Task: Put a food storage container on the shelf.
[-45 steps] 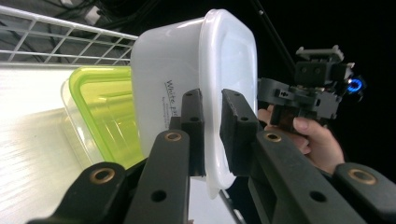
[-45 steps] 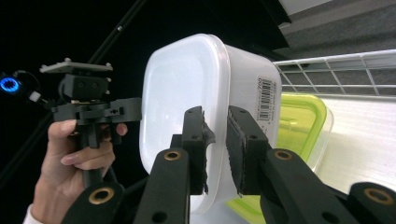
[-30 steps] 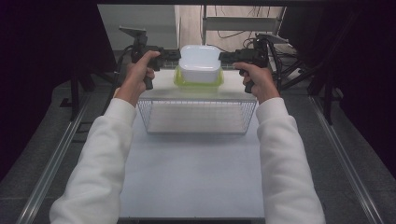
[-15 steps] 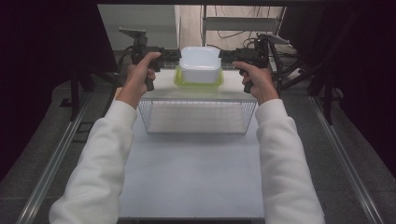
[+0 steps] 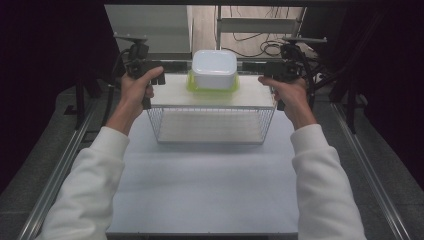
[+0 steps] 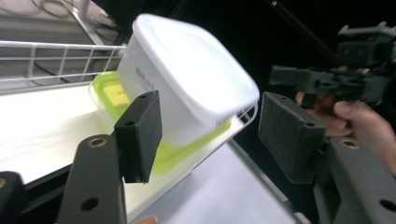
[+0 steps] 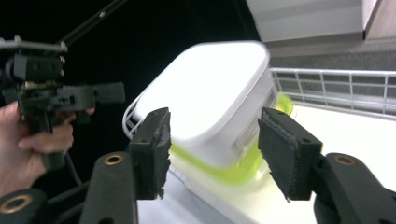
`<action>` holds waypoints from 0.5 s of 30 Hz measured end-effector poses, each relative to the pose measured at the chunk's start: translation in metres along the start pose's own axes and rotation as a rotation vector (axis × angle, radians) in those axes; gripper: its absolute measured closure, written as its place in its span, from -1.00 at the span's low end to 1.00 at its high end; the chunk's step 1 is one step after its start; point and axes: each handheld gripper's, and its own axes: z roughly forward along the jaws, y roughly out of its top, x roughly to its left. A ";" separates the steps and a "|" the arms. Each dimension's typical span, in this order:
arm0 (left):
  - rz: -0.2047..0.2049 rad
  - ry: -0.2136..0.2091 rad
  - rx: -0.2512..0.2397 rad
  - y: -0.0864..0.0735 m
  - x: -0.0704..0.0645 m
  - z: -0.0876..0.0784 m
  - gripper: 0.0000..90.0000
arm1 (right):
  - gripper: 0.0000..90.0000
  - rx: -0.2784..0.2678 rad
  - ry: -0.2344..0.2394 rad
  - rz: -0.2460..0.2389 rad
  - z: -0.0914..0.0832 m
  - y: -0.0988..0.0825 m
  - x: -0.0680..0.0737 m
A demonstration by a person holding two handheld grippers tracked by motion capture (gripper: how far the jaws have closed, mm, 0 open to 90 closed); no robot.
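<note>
A white tub (image 5: 214, 69) stands upside down on its yellow-green lid (image 5: 194, 87) at the far side of a wire basket (image 5: 215, 125). My left gripper (image 5: 175, 66) points at the tub from the left, and its jaws stand open a short way from it. From the other side my right gripper (image 5: 252, 66) faces the tub, open as well. In the left gripper view the tub (image 6: 187, 84) lies just beyond the spread pads of the left gripper (image 6: 210, 126). The right gripper view shows the tub (image 7: 210, 102) ahead of the open right gripper (image 7: 212, 144).
A white mat (image 5: 200, 190) covers the table in front of the basket. Metal rails (image 5: 65, 165) run along both table sides. Cables and a stand (image 5: 260, 25) lie behind the basket. Each gripper view shows the other hand (image 6: 355, 116) holding its gripper (image 7: 51, 93).
Both hands have drawn slightly outward, away from the tub. The tub and basket have not moved.
</note>
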 end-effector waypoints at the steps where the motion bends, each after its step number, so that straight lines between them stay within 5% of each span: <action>1: 0.013 -0.005 0.000 -0.004 -0.002 -0.005 -0.17 | -0.08 0.004 -0.001 -0.017 -0.005 -0.005 0.002; 6: 0.089 0.008 0.003 -0.029 -0.016 -0.025 -0.22 | -0.14 -0.005 0.016 -0.083 -0.025 -0.031 0.008; 15: 0.200 0.059 0.046 -0.100 -0.033 -0.045 -0.30 | -0.19 -0.014 0.004 -0.183 -0.055 -0.092 0.010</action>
